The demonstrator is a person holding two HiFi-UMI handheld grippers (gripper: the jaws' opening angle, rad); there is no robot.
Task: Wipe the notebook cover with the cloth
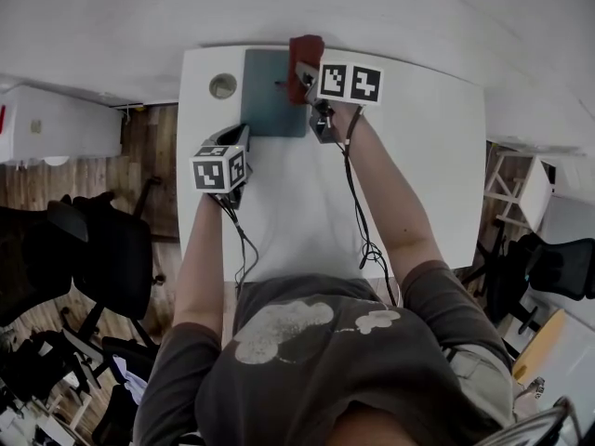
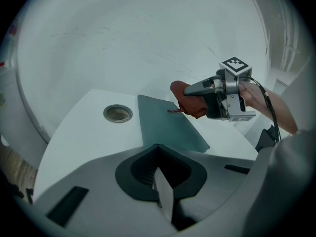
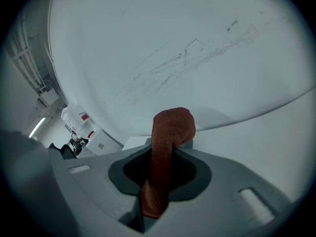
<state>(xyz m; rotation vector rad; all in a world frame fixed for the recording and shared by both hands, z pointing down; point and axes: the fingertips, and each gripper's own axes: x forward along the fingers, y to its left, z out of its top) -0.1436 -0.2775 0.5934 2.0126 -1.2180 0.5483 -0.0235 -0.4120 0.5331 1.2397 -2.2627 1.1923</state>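
Note:
A dull teal notebook (image 1: 271, 110) lies flat at the far edge of the white table (image 1: 418, 156). The left gripper view shows the notebook (image 2: 165, 125) just ahead of my left gripper (image 2: 160, 179). My right gripper (image 1: 309, 74) is shut on a red cloth (image 1: 304, 59) and holds it over the notebook's far right corner. In the right gripper view the cloth (image 3: 168, 142) runs up between the jaws and bulges beyond them. My left gripper (image 1: 239, 139) is shut with nothing in it, at the notebook's near left corner. Whether it touches the notebook is hidden.
A round cable hole (image 1: 222, 85) sits in the table left of the notebook. A white wall rises right behind the table's far edge. Black office chairs (image 1: 102, 249) stand on the wooden floor to the left, and a white shelf (image 1: 521, 184) stands to the right.

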